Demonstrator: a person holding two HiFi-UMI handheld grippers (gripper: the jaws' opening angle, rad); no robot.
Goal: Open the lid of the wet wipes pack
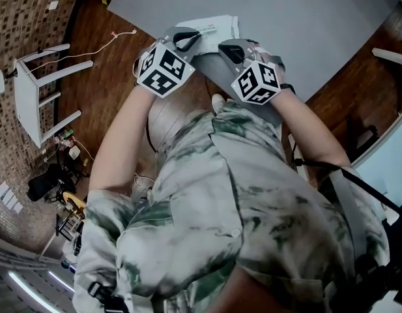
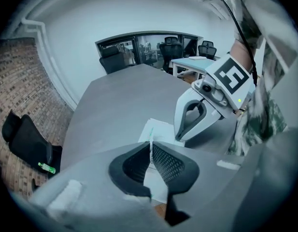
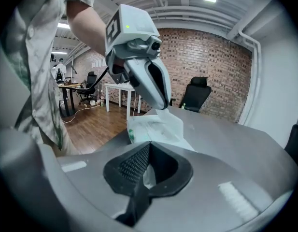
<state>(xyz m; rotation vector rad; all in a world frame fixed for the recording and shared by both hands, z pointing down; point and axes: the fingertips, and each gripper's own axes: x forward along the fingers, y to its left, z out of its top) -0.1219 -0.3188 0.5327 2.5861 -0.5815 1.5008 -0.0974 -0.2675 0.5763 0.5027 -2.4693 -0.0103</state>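
The left gripper (image 1: 185, 40) clamps the pack (image 1: 217, 25) at 7 o'clock. The right gripper (image 1: 230, 49), jaws closed, pinches it at 5 o'clock.

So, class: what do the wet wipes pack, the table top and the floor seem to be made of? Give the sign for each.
The wet wipes pack: probably thin plastic film, whitish, half see-through, crumpled. The table top: smooth matt grey, perhaps laminate; no grain shows. The floor: brown boards with plank lines, wood or wood-look.
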